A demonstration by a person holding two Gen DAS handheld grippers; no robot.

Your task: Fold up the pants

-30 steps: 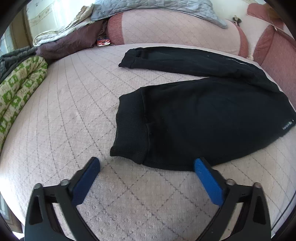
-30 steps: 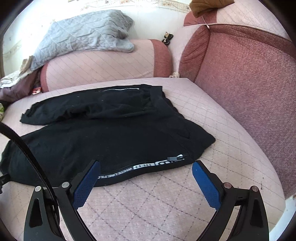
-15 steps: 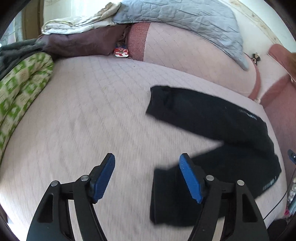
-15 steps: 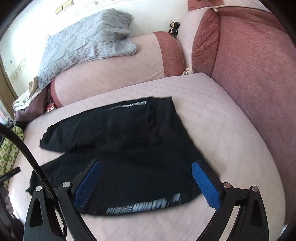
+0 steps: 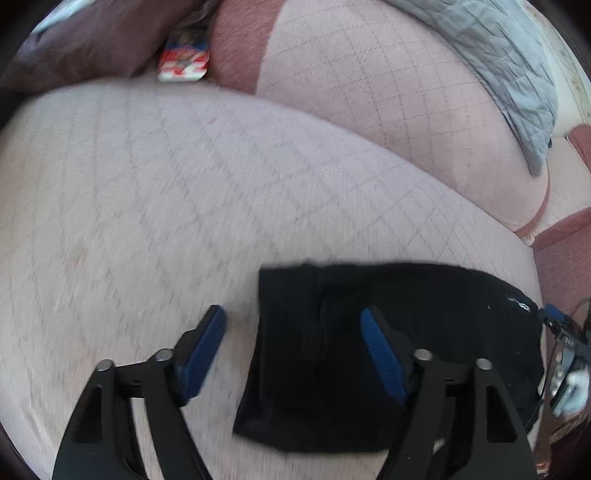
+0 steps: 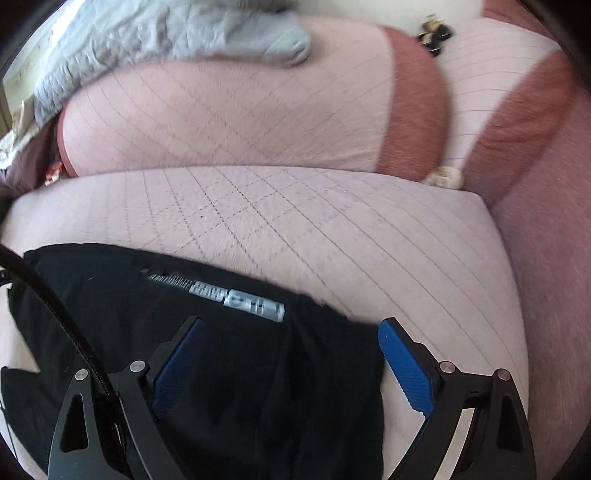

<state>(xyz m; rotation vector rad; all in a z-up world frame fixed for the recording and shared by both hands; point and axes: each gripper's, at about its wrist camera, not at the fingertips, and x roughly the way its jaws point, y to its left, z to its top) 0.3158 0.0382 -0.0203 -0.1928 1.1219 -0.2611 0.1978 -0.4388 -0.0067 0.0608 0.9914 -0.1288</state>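
Left wrist view shows the black pants lying on the quilted pink sofa seat, apparently with 1 fold made and more to do. Both the left tool and right tool hover low over the fabric, released, grasping nothing.

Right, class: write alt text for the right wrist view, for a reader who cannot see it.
An open claw with blue pads hovers over black pants lying on a pale pink quilted sofa seat. A white printed strip runs along the pants; a grey blanket drapes over the backrest. The image is motion-blurred.
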